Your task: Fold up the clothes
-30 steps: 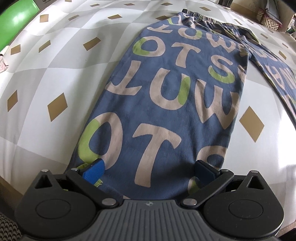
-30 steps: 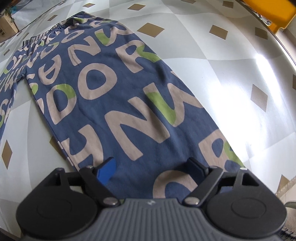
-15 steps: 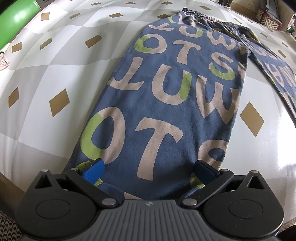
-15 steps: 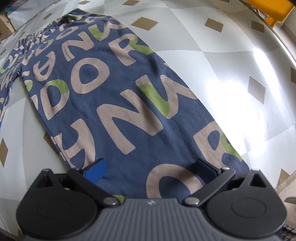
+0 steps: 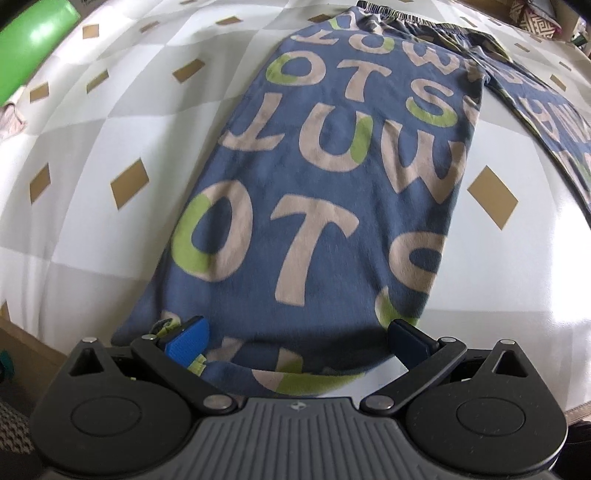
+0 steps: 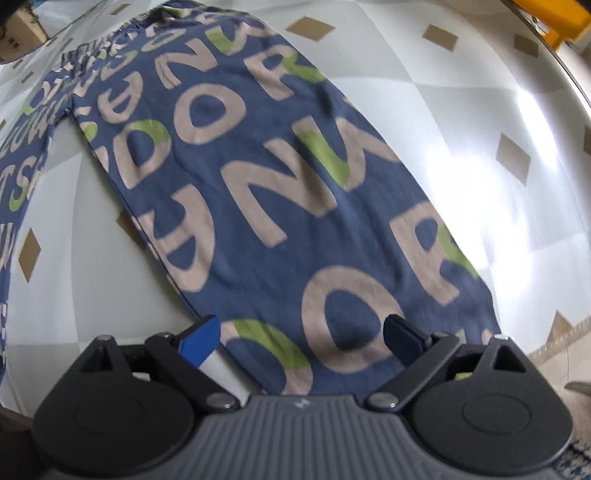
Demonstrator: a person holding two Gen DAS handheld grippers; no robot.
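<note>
Blue trousers [image 5: 332,166] printed with big beige and green letters lie flat on a white tablecloth [image 5: 92,229] with tan diamonds. The elastic waistband [image 5: 424,18] is at the far end and the two legs spread toward me. My left gripper [image 5: 297,341] hangs open over the near cuff of one leg, its fingers wide apart with the hem between them. The right gripper [image 6: 301,338] stands open over the cuff of the other leg [image 6: 277,166], pointing down, cloth between its fingers but not pinched. The second leg [image 5: 546,122] runs off to the right in the left wrist view.
A green object [image 5: 33,48] sits at the table's far left. Boxes and patterned items [image 5: 535,22] stand behind the waistband. An orange object [image 6: 554,18] lies beyond the table's right edge. A cardboard box [image 6: 18,37] is far left. The table's near edge [image 5: 22,343] is just below both grippers.
Both grippers have edged closer to the cuffs, so the hems now lie farther in between the fingers. The right gripper's fingers stand wider apart than a second ago.
</note>
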